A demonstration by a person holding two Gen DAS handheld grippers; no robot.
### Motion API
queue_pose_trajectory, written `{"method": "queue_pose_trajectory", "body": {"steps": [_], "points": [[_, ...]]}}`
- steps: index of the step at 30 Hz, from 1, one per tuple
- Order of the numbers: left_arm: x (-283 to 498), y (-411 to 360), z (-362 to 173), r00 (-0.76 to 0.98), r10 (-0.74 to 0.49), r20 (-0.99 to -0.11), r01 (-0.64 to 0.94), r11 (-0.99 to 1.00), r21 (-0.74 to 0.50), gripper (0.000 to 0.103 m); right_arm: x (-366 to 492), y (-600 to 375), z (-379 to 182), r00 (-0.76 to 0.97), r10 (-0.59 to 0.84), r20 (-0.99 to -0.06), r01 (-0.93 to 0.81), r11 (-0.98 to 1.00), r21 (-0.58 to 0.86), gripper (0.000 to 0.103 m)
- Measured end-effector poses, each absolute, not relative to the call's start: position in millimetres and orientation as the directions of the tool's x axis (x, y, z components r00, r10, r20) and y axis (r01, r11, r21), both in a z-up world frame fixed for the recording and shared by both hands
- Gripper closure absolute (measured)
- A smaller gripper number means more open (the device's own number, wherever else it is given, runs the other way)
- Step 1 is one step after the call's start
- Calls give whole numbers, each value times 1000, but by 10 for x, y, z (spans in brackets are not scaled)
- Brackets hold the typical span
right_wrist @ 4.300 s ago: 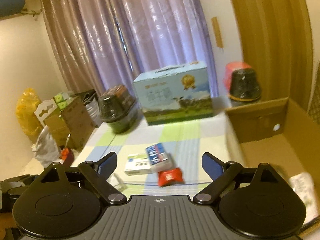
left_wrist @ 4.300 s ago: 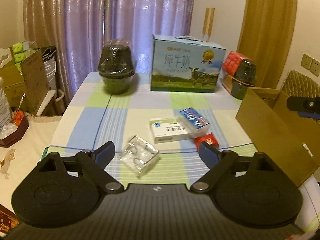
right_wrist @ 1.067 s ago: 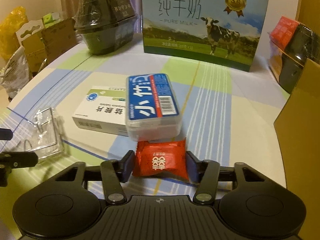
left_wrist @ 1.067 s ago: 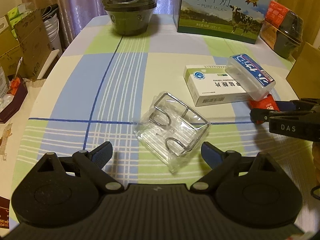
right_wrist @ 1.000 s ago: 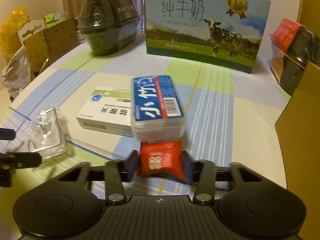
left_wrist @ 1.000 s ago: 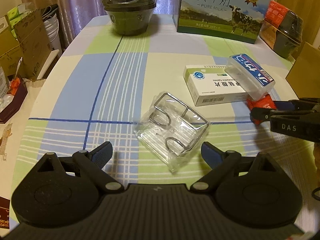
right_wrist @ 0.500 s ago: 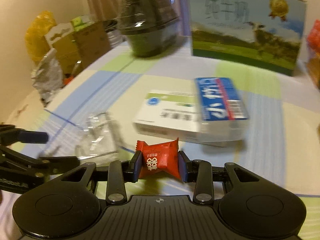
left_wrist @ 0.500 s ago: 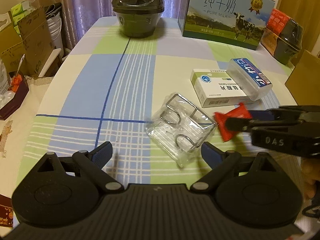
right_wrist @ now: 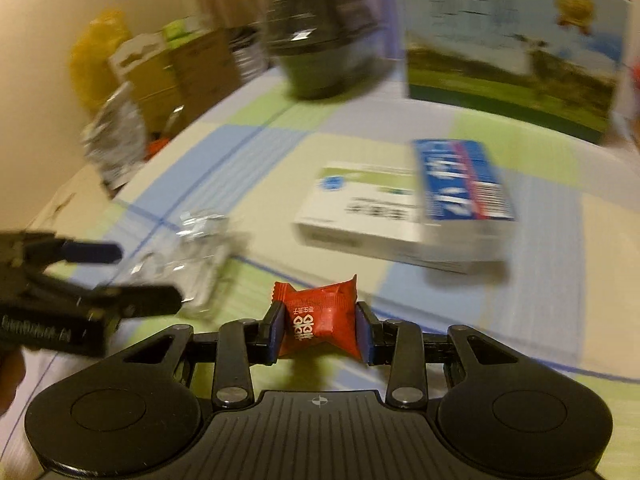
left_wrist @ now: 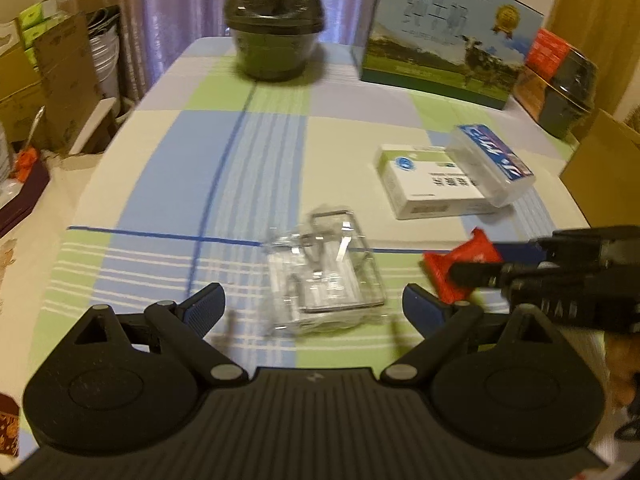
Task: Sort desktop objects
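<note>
My right gripper is shut on a small red candy packet, held above the checked tablecloth; in the left wrist view the packet shows at the right with the right gripper around it. My left gripper is open, its fingers either side of a clear plastic pack with metal hooks, seen blurred in the right wrist view as the plastic pack. A white medicine box lies on the table with a clear blue-labelled case resting partly on it.
A milk carton box and a dark wrapped bowl stack stand at the table's far end. Another dark container and a cardboard box sit at the right. Cartons crowd the floor at left.
My right gripper closed on the red packet, lifted it and swung left toward the plastic pack. My left gripper moved forward so the plastic pack now lies between its open fingers.
</note>
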State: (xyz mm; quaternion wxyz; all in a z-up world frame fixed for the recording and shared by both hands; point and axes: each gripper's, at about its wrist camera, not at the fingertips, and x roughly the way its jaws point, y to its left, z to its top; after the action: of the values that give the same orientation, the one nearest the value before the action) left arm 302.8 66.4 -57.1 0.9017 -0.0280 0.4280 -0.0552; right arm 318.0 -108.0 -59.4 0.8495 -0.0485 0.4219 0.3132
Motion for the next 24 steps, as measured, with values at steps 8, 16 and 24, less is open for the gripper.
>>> {"method": "queue_pose_trajectory", "body": {"steps": [8,16,24], "points": [[3166,474,-695,616,-66,-785,32,998,-59,34,3277,-1368,-579,471,457,-755,-497,844,202,69],[3058,449,-654,594,-78,-801,29,997,-76,47,3146,-1428,-533,431,453,-781,-515,834,199,69],[2623,125,-552,536,-232,-811,288,954,-83,48,2758,-1763,-438,380,447,-810,-504,834,224,69]]}}
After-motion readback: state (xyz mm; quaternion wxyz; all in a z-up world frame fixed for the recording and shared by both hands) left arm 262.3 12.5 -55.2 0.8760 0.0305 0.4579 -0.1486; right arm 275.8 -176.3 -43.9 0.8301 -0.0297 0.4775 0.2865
